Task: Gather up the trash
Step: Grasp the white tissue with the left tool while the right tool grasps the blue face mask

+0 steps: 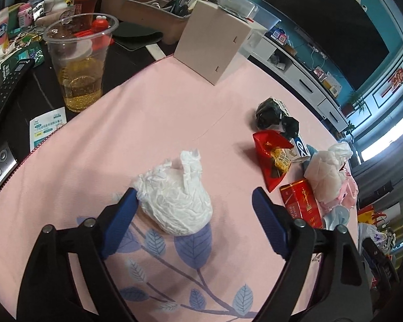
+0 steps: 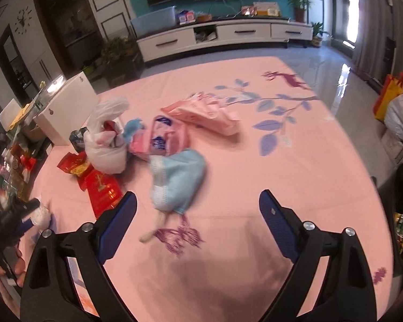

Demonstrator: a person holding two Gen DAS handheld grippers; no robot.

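We see our left tool (image 1: 194, 198) spread wide over the pink cloth on the counter (image 1: 147, 112), w/ a crumpled white tissue wad (image 1: 174, 201) sitting between the blue pads. The left pad (image 1: 121, 220) is touching or just beside the wad; the right pad is well apart from it, so nothing is gripped.

To the right lies the rest of the trash: a black crumpled wrapper (image 1: 271, 114), a red snack wrapper (image 1: 272, 155), a red cigarette pack (image 1: 301, 201) and a white plastic bag (image 1: 327, 171), all bunched close together.

Our right tool (image 2: 197, 201) is also wide open & empty, above the cloth. A light blue face mask (image 2: 174, 182) lies just ahead of it, blurred. Beyond are pink packets (image 2: 209, 115) near the white bag.
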